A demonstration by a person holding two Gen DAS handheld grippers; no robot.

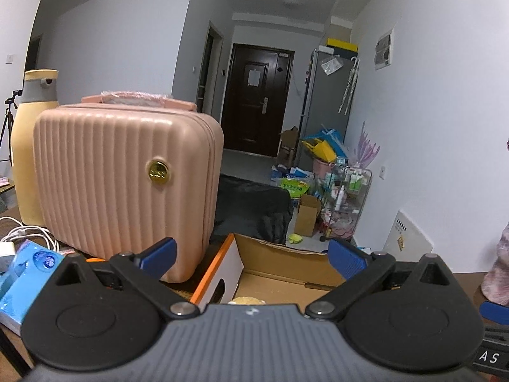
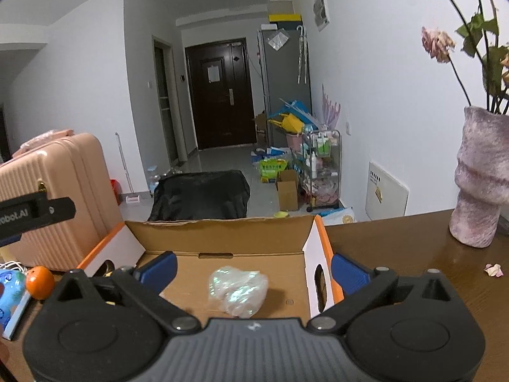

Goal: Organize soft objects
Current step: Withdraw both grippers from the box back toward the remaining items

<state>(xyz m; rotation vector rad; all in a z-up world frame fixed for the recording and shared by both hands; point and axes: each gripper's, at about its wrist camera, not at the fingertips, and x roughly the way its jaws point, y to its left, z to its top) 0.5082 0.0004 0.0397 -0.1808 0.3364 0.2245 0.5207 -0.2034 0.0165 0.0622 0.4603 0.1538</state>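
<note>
Dim, cool indoor light, soft shadows, strong fisheye bending with dark corner vignetting, slightly soft background focus

Bag (image 2: 238, 291) in box (image 2: 222, 232); suitcase (image 2: 60, 197) left, vase (image 2: 480, 178) right.

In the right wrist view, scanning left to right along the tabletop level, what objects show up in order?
Pink suitcase → small orange fruit → open cardboard box with a crumpled clear plastic bag lying inside → fallen petal on the brown table → fuzzy pinkish vase holding dried flowers.
</note>
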